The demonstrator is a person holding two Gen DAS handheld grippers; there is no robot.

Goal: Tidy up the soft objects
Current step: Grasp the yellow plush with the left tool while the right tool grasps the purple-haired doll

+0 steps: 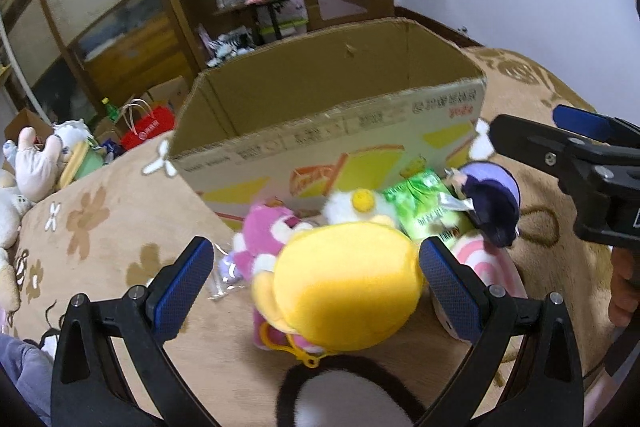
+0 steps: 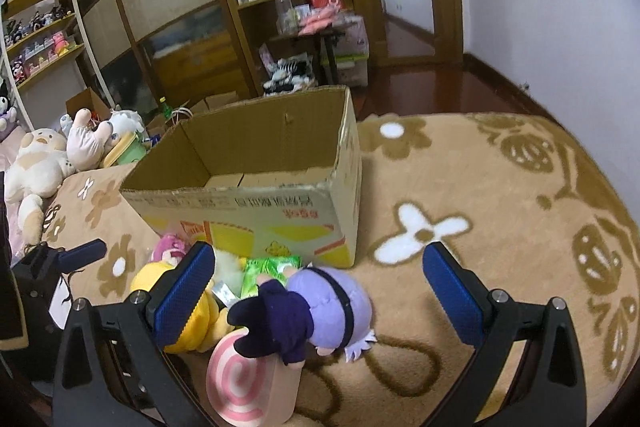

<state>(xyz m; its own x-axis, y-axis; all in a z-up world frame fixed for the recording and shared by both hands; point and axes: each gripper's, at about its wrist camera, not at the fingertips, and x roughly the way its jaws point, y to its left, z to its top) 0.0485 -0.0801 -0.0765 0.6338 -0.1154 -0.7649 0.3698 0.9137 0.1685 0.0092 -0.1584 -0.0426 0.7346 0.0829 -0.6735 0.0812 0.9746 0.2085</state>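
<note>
Heads up, your left hand-held gripper point(image 1: 316, 283) is spread wide around the yellow plush point(image 1: 340, 283), with one pad right beside it and the other still well clear. The right hand-held gripper point(image 2: 320, 291) is wide too, hovering over the purple doll point(image 2: 316, 311), holding nothing.

All the soft stuff sits in a tight heap on the brown flowered blanket point(image 2: 500, 227), pressed up against the front wall of the empty cardboard box point(image 2: 248, 163). That crowding is your main risk, I'd say. The yellow plush lies on top of something pink with a yellow clip point(image 1: 308, 361), and the pink bear point(image 1: 264, 235) touches its far side, so closing now could snag a neighbour and drag it along, or drop it halfway to the box.

Same on the right: the purple doll rests on the pink swirl cushion point(image 2: 244, 383) and beside a green packet point(image 2: 272, 267), which isn't soft and probably shouldn't go in.

Also watch both grippers working the same pile, since they could bump. And squishy plush can slip out of a shallow pinch.
</note>
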